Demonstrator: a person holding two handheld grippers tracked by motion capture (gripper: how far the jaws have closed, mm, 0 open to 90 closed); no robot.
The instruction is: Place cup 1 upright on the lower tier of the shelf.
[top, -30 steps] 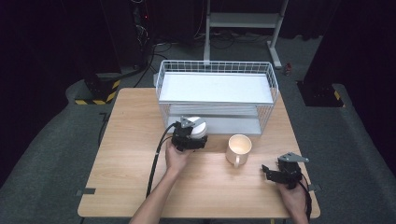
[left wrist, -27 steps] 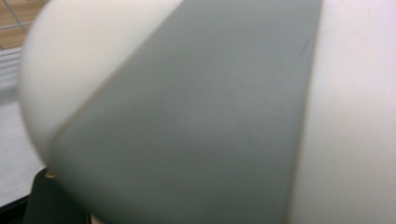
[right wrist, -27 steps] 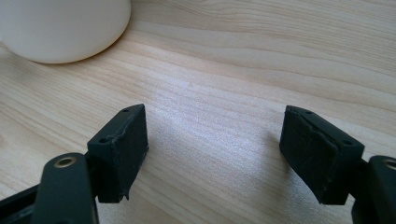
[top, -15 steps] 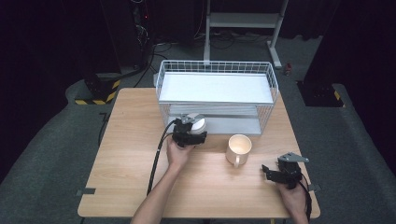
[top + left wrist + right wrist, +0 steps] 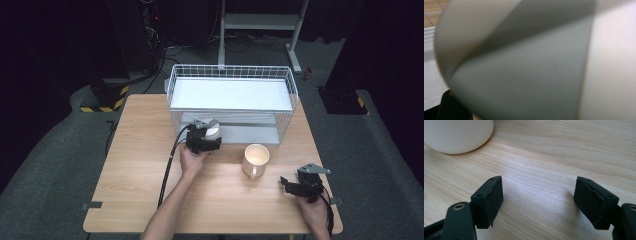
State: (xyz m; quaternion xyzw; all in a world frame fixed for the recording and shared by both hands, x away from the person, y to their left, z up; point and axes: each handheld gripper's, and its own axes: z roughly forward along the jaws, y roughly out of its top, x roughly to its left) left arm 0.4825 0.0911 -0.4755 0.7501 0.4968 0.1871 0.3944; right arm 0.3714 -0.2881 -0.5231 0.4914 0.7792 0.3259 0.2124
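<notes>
Left gripper (image 5: 204, 141) holds a white cup (image 5: 212, 129) at the rack's (image 5: 285, 85) lower shelf, judged mid-placement. Next: ease it inward toward 12 o'clock. Right gripper (image 5: 537, 202) rests wide open at the mug's (image 5: 255, 159) 4 o'clock.

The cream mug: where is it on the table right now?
High view: the cream mug stands upright right of table centre, just in front of the wire rack, between the left gripper and right gripper.

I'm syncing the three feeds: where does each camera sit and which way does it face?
High view: above the person's side, facing forward and down on the table; both forearms show.
Left gripper view: on the left gripper, pressed close to a pale cup.
Right gripper view: on the right gripper, low over the table; open jaws show.
Shared: the mug, high and right gripper views.
</notes>
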